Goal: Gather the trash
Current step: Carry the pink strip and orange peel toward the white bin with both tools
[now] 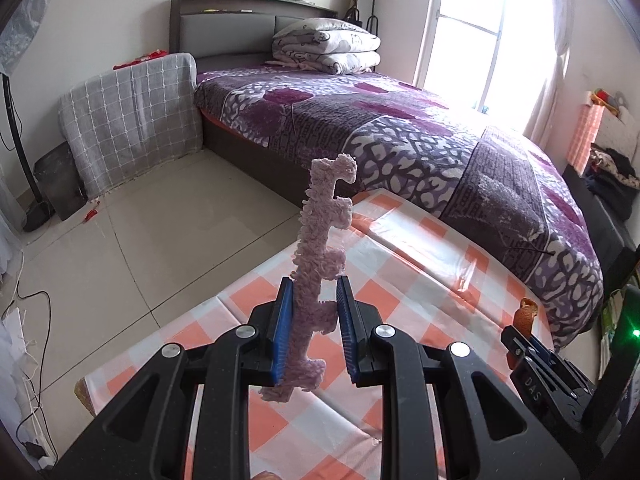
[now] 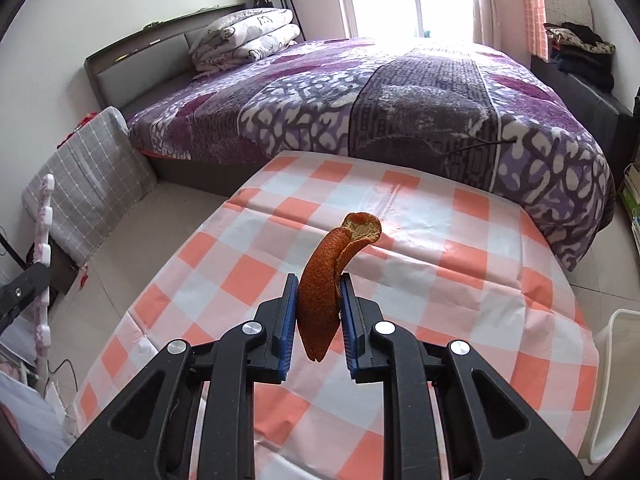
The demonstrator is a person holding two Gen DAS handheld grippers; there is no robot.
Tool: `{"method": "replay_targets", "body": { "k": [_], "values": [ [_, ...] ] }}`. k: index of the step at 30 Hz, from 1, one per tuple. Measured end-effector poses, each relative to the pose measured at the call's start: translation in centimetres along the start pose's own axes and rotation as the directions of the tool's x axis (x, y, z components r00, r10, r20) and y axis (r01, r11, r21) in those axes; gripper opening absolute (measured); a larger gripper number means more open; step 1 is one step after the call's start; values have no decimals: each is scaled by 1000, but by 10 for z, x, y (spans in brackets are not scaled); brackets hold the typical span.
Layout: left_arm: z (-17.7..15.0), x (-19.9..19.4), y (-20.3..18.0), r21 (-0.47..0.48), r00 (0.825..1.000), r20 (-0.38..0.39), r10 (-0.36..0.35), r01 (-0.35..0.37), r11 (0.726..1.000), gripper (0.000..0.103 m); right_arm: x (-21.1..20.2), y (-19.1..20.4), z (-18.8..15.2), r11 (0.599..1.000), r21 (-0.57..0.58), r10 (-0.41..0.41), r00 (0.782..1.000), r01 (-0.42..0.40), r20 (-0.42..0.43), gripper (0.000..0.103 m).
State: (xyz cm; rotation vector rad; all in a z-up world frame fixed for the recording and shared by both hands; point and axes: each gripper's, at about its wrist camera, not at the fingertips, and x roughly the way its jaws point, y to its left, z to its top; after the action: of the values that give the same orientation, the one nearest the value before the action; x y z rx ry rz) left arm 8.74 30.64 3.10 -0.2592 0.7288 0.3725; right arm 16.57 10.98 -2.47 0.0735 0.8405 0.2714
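My left gripper is shut on a long pink foam strip with notched tabs, which stands up from between the blue pads above the checked tablecloth. My right gripper is shut on a curled piece of orange peel, held above the same tablecloth. In the left wrist view the right gripper shows at the right edge with the peel sticking up. In the right wrist view the foam strip and part of the left gripper's black body appear at the far left.
A white bin rim stands at the table's right side. A bed with a purple blanket lies beyond the table, with a grey-covered piece of furniture to its left. Cables lie on the tiled floor.
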Motion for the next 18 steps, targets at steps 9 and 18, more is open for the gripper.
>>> {"method": "replay_targets", "body": {
  "k": [9,18],
  "values": [
    [-23,19,-38,68,998,-60,5,-1,998,23,-11,-58,-20,999,29,-22,1000,22,-3,20],
    [-27,17,-76,104,998,-60,-11,17,994,23,-16,-107,-25,991,134,-22,1000,25,-18,20]
  ]
}}
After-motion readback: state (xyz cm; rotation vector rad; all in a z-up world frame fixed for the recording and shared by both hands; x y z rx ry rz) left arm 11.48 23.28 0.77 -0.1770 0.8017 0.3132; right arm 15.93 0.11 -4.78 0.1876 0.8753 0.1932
